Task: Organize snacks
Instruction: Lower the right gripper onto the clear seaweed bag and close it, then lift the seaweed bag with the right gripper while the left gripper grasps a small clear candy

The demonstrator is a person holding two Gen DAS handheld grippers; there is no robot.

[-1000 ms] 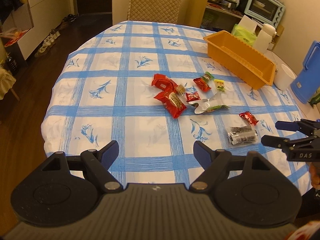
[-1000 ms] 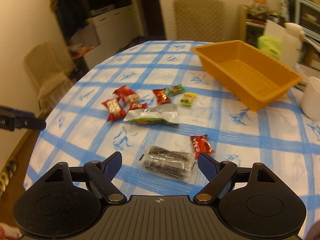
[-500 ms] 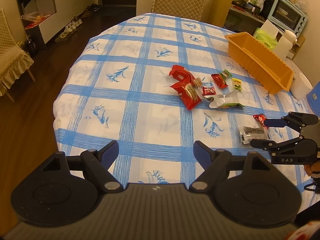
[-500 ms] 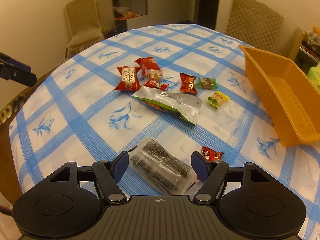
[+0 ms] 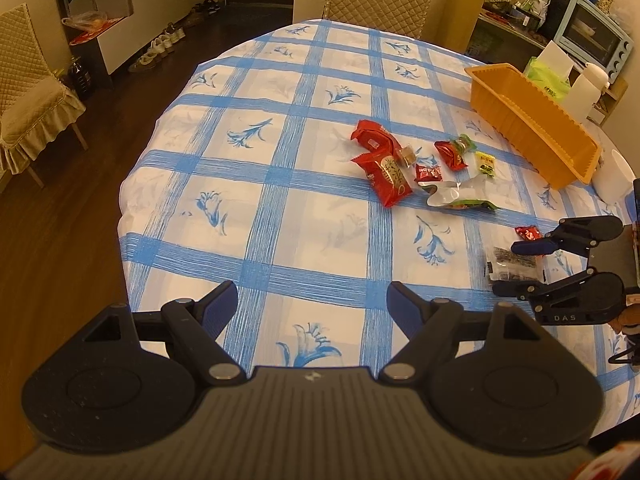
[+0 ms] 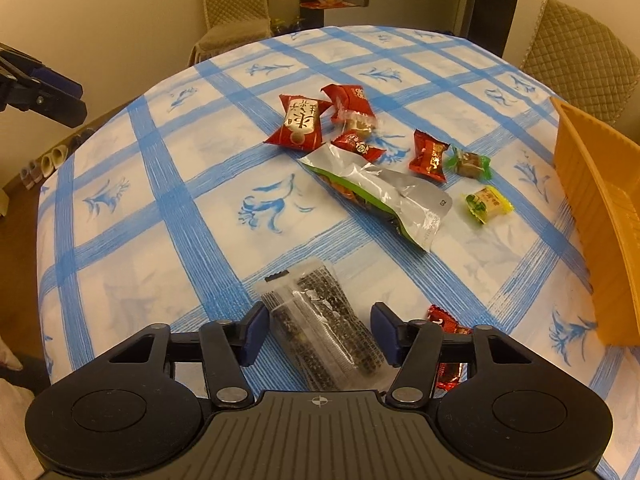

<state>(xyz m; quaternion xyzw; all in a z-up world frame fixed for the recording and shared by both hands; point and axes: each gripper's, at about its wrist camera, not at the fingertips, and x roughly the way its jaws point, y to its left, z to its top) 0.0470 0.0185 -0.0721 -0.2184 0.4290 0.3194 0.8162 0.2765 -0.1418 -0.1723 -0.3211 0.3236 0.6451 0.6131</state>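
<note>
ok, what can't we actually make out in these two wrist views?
- Orange bin interior: right wrist view cuts it at the frame edge; left wrist view shows only its outer wall.
- Small red candy: right tool finger covers part of it.
- Clear packet of dark snacks: whether the open tool's pads touch it is unclear; near end hidden by the tool body.
- Wrapper print: too small to read.
- Left tool: open, over bare cloth.
</note>
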